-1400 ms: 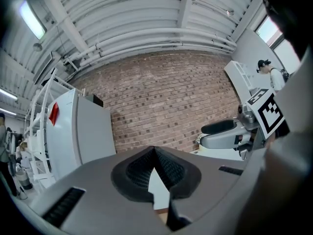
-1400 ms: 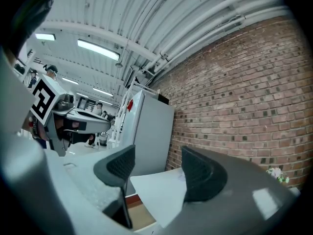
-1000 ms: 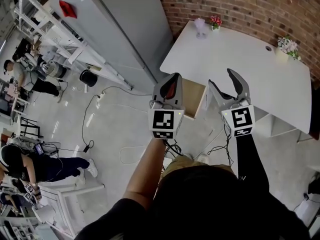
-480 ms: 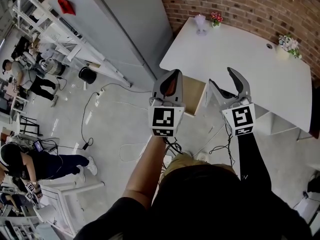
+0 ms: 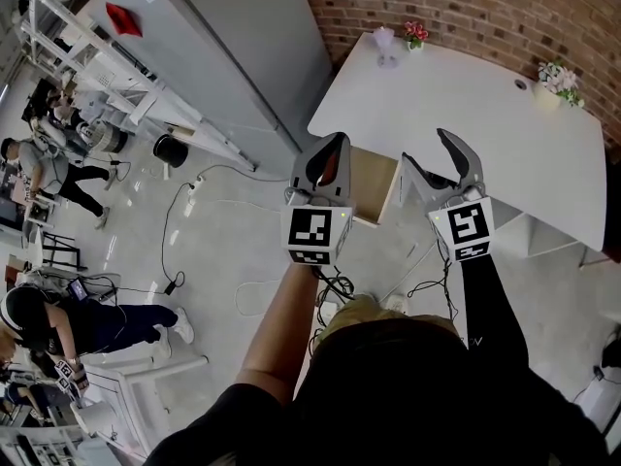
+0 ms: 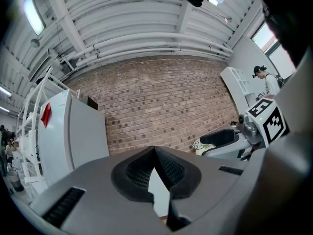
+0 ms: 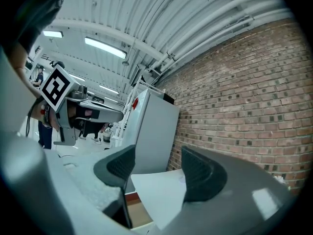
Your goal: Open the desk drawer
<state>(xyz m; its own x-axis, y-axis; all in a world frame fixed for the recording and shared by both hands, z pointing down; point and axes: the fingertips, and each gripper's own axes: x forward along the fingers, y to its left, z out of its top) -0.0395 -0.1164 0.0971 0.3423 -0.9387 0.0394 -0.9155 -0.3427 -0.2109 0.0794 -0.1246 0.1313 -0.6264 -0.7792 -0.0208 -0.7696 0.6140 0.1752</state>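
A white desk (image 5: pixel 466 105) stands against the brick wall. Under its near left edge shows the light wooden drawer unit (image 5: pixel 374 187), also seen low in the right gripper view (image 7: pixel 139 212) below the desk top (image 7: pixel 161 190). My left gripper (image 5: pixel 325 158) is held level in front of the desk's corner, with its pads (image 6: pixel 168 168) meeting at the tips and nothing between them. My right gripper (image 5: pixel 427 151) hovers beside it over the desk's front edge. Its jaws (image 7: pixel 156 165) stand apart and empty, clear of the desk and drawer.
A tall grey cabinet (image 5: pixel 223 47) stands left of the desk, with a white rack (image 5: pixel 87 37) beyond it. Two small flower pots (image 5: pixel 417 35) (image 5: pixel 558 78) and a vase (image 5: pixel 386 42) sit at the desk's back. Cables (image 5: pixel 194 202) lie on the floor; people (image 5: pixel 58 153) stand far left.
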